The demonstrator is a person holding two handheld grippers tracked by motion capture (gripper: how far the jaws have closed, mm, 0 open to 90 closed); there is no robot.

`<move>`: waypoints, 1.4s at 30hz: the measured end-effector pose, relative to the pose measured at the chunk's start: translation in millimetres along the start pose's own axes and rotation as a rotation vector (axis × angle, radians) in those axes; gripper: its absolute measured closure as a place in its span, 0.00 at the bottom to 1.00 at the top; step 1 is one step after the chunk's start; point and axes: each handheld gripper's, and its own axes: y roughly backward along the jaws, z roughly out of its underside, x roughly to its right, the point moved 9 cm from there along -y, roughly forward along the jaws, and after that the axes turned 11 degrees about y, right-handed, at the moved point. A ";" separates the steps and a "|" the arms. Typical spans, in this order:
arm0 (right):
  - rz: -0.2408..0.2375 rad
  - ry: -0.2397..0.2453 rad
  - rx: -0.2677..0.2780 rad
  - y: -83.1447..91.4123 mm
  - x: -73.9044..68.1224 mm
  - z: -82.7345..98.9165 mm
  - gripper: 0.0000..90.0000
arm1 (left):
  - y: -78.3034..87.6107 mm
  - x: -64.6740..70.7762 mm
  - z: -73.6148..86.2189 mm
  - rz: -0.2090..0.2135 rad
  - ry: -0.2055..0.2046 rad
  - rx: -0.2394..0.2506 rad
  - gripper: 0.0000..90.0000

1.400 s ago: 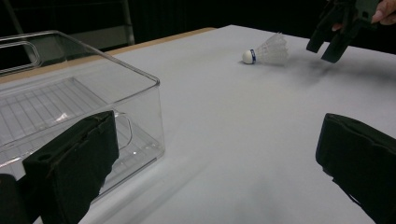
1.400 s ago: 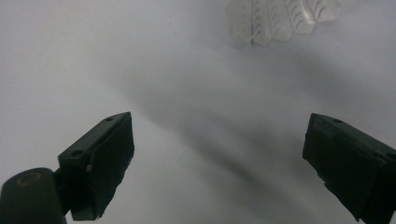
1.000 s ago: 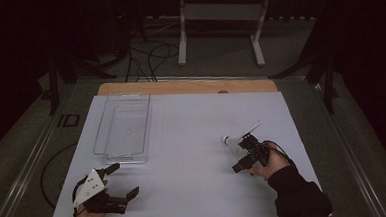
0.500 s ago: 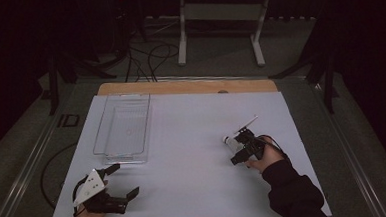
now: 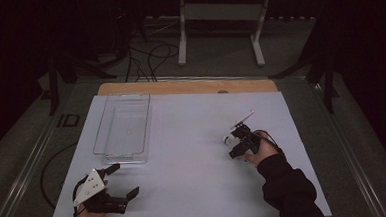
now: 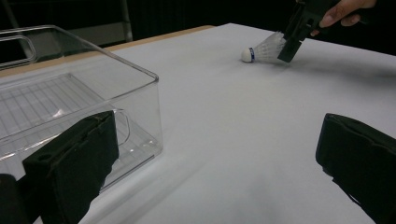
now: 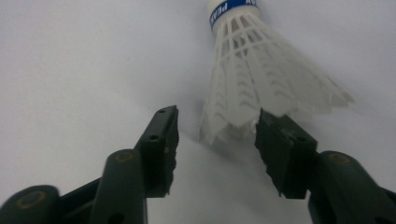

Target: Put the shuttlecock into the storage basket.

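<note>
high view: we see the clear plastic bin [image 5: 123, 126] bare inside at left; our right gripper [image 7: 215, 135], jaws just closing, brackets the shuttlecock [image 7: 252, 79] lying on the white table [image 5: 193, 153], feathers between them; left gripper [image 5: 115, 181] gapes.

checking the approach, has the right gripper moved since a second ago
Yes. In the high view the right gripper has slid left and slightly away, toward the clear bin, up to the shuttlecock, jaws closing around its skirt.

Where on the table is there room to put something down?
The widest bare stretch of the white table lies in the middle, between the clear bin and the shuttlecock. The strip beyond the shuttlecock is bare too. It is crowded around the right gripper and left gripper.
</note>
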 end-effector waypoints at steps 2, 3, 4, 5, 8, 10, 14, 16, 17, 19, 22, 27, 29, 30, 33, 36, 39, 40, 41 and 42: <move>0.005 0.007 -0.006 -1.8 -0.3 -1.2 0.60 | 0.2 -0.3 -0.1 0.000 0.000 0.001 0.00; 0.007 0.007 -0.014 -2.9 -1.1 -1.5 0.62 | 0.2 -0.2 0.0 0.000 0.001 0.000 0.00; 0.007 0.011 -0.017 -3.9 -1.1 -1.9 0.62 | 0.1 0.0 0.0 0.000 0.000 0.000 0.00; 0.002 0.014 -0.017 -4.6 -1.5 -2.5 0.64 | -0.1 0.2 0.2 0.001 -0.001 0.000 0.00; -0.001 0.019 -0.016 -6.5 -2.1 -4.4 0.66 | -0.5 0.4 0.6 0.002 -0.001 -0.003 0.00; -0.004 0.022 -0.017 -7.1 -2.3 -5.9 0.68 | -0.4 0.4 0.4 0.004 0.000 -0.002 0.00; 0.003 0.018 -0.021 -8.2 -1.2 -8.1 0.72 | -0.2 0.3 0.4 0.002 -0.001 -0.002 0.00; 0.009 0.020 -0.025 -8.8 0.1 -8.7 0.76 | -0.3 0.2 0.4 0.002 0.000 -0.002 0.00; 0.014 0.013 -0.029 -9.0 0.4 -9.1 0.77 | -0.3 0.2 0.4 0.002 0.000 -0.001 0.00; 0.014 0.019 -0.031 -9.7 1.2 -9.5 0.80 | -0.1 -0.2 0.2 0.000 -0.001 0.001 0.00; 0.010 0.019 -0.032 -11.0 2.4 -9.9 0.84 | 0.0 -0.2 0.1 -0.001 -0.001 0.002 0.00; 0.006 0.011 -0.043 -12.0 3.6 -9.5 0.90 | -0.4 0.2 0.5 0.002 0.000 -0.001 0.00; 0.003 0.005 -0.038 -12.0 3.6 -10.0 0.93 | -0.5 0.4 0.6 0.003 -0.002 -0.001 0.00; -0.002 0.000 -0.039 -11.9 3.3 -9.9 0.94 | -0.5 0.4 0.5 0.003 -0.002 -0.001 0.00; -0.007 0.002 -0.045 -11.5 2.9 -9.6 0.99 | -0.2 0.3 0.4 0.001 -0.003 0.000 0.00; 0.003 0.013 -0.050 -10.4 2.8 -9.7 1.00 | -0.3 0.4 0.6 0.002 -0.006 -0.003 0.00; 0.014 0.028 -0.055 -8.5 3.4 -9.5 1.00 | -0.4 0.5 0.6 0.003 -0.004 -0.002 0.00; 0.011 0.037 -0.054 -7.8 3.2 -9.4 1.00 | -0.4 0.4 0.6 0.003 -0.005 -0.003 0.00; 0.013 0.038 -0.054 -6.9 3.1 -9.3 1.00 | -0.5 0.5 0.7 0.003 -0.006 -0.003 0.00; 0.015 0.044 -0.055 -6.0 3.3 -9.1 1.00 | -0.5 0.6 0.7 0.003 -0.006 -0.003 0.00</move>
